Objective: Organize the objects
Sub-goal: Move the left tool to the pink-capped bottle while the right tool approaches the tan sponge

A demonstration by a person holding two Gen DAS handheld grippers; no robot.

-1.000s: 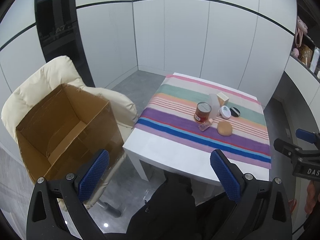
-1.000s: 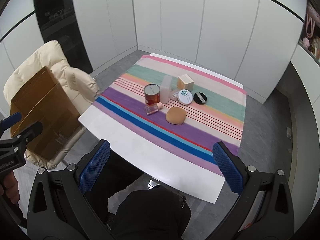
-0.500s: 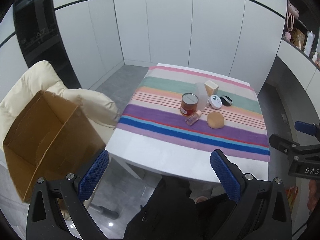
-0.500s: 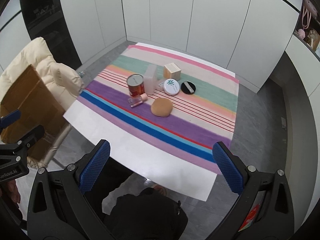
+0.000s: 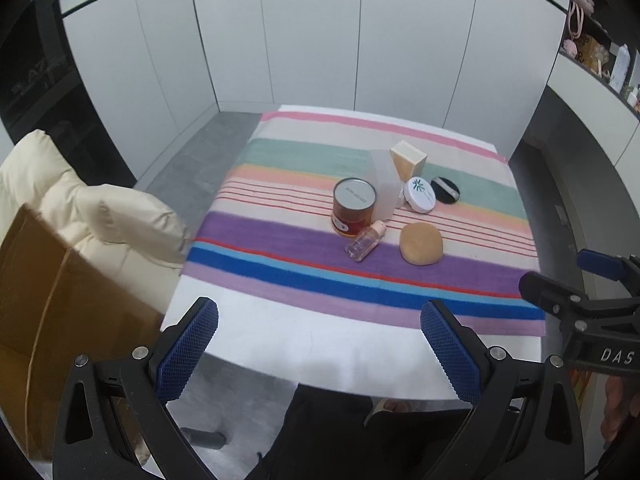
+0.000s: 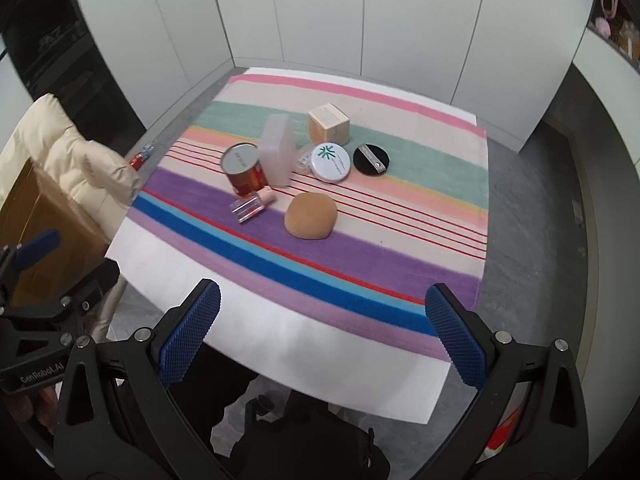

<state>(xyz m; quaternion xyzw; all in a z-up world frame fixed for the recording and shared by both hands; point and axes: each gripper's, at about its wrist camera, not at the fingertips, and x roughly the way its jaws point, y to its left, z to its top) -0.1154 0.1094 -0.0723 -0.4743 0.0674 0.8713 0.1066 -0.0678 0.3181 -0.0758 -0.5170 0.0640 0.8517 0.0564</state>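
Observation:
A striped cloth point(image 5: 280, 236) point(image 6: 400, 256) covers a white table. On it stand a red can point(image 5: 354, 208) point(image 6: 243, 172), a frosted plastic box point(image 5: 384, 188) point(image 6: 276, 152), a tan cube box point(image 5: 408, 160) point(image 6: 329, 123), a white round compact point(image 5: 419, 195) point(image 6: 331, 157) and a black puff point(image 5: 445, 189) point(image 6: 371, 159). A small clear bottle point(image 5: 365, 240) point(image 6: 253, 204) lies beside a tan sponge point(image 5: 421, 244) point(image 6: 311, 216). My left gripper point(image 5: 318, 350) and right gripper point(image 6: 322, 336) are open and empty, above the table's near edge.
A cardboard box point(image 5: 48, 312) point(image 6: 40, 216) rests on a cream padded chair point(image 5: 92, 208) point(image 6: 68, 152) left of the table. White cabinet walls stand behind. A shelf with items point(image 5: 600, 56) is at the right. A small red object point(image 6: 138, 159) lies on the grey floor.
Both grippers have moved forward toward the table. The left view has swung right, away from the cardboard box. The objects have not moved.

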